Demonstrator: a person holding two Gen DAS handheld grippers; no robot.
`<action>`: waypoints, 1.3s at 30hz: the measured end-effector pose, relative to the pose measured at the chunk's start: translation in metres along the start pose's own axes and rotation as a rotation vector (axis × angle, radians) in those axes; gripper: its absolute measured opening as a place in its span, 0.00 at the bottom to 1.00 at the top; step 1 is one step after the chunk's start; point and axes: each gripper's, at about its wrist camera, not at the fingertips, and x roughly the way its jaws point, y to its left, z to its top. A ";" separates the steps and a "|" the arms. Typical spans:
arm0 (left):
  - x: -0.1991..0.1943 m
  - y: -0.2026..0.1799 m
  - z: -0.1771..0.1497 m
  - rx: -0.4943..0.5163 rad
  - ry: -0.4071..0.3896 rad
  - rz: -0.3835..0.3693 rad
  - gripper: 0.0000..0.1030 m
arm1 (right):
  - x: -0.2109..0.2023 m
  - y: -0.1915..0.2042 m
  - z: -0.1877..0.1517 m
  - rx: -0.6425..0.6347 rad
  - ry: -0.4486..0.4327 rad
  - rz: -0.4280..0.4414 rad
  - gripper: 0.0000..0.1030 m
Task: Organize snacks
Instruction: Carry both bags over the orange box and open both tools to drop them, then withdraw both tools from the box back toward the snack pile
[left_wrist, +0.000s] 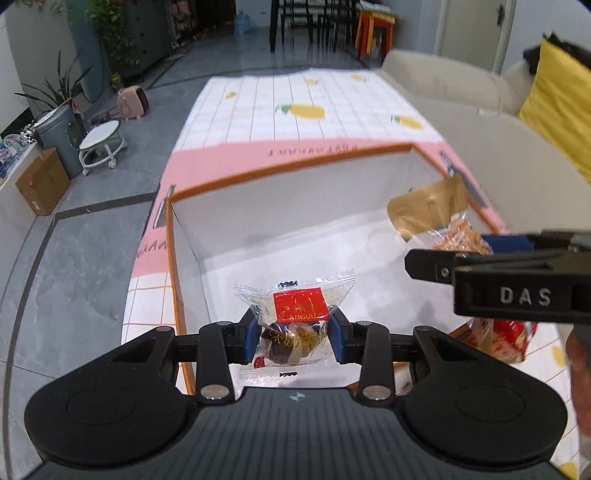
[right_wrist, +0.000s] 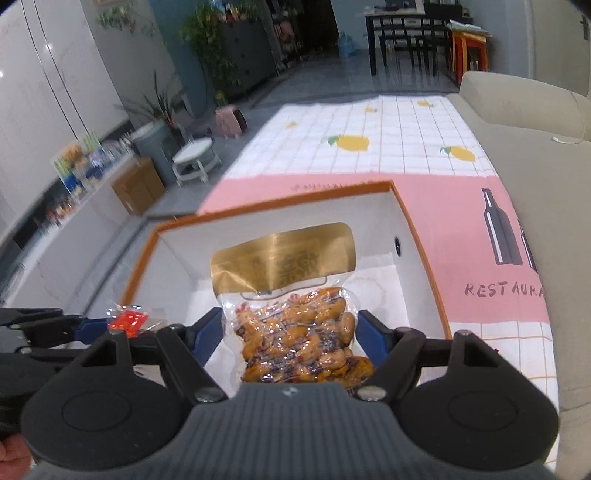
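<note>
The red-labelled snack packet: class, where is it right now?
In the left wrist view, the red-labelled snack packet is pinched in the left gripper, over the near end of the orange-rimmed box.

I log: grey tiled floor (left_wrist: 92, 229), beige sofa (left_wrist: 443, 81), white stool (right_wrist: 195, 155), possibly a dark dresser (right_wrist: 247, 55).
</note>
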 end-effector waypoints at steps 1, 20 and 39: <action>0.004 0.000 0.000 0.007 0.013 0.001 0.41 | 0.007 -0.001 0.001 -0.010 0.022 -0.009 0.72; 0.050 -0.006 -0.001 0.156 0.130 0.090 0.41 | 0.086 0.012 0.016 -0.022 0.272 -0.049 0.72; 0.061 -0.006 -0.003 0.192 0.108 0.178 0.48 | 0.101 0.017 0.010 -0.024 0.339 -0.075 0.78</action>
